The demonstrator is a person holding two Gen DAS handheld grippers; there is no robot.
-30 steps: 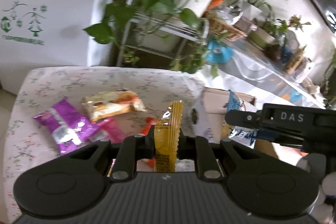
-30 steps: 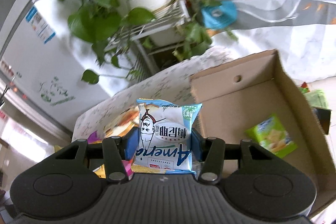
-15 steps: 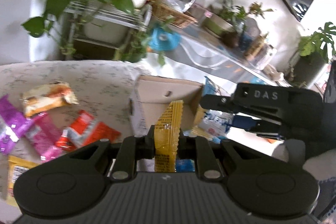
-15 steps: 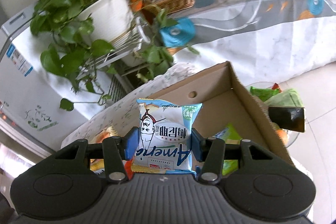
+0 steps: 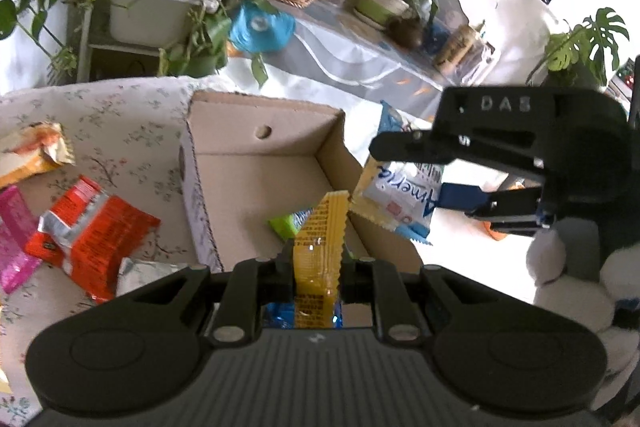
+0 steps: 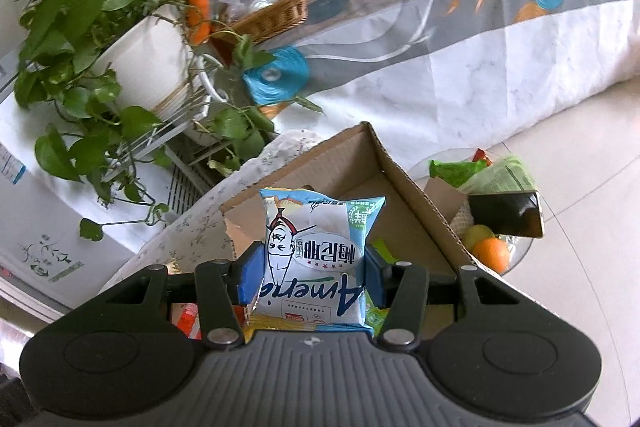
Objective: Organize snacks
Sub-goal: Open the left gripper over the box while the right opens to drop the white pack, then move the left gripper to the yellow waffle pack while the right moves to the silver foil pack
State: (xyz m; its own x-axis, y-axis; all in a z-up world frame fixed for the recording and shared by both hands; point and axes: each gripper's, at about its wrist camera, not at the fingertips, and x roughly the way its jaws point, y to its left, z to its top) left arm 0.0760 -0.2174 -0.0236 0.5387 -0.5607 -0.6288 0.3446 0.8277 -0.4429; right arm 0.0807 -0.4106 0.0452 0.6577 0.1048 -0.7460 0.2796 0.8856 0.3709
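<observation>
Both grippers carry snack packets above the cardboard box [image 5: 256,163].
The left gripper [image 5: 316,273] pinches a yellow packet [image 5: 320,247], its print unreadable; the right gripper [image 6: 310,269] clamps a blue-white packet [image 6: 316,259] reading "Ameri", its ending hidden.

Two wrist fisheyes, close above, angled down onto one shared cardboard box [image 5: 256,163] [image 6: 404,187]
</observation>
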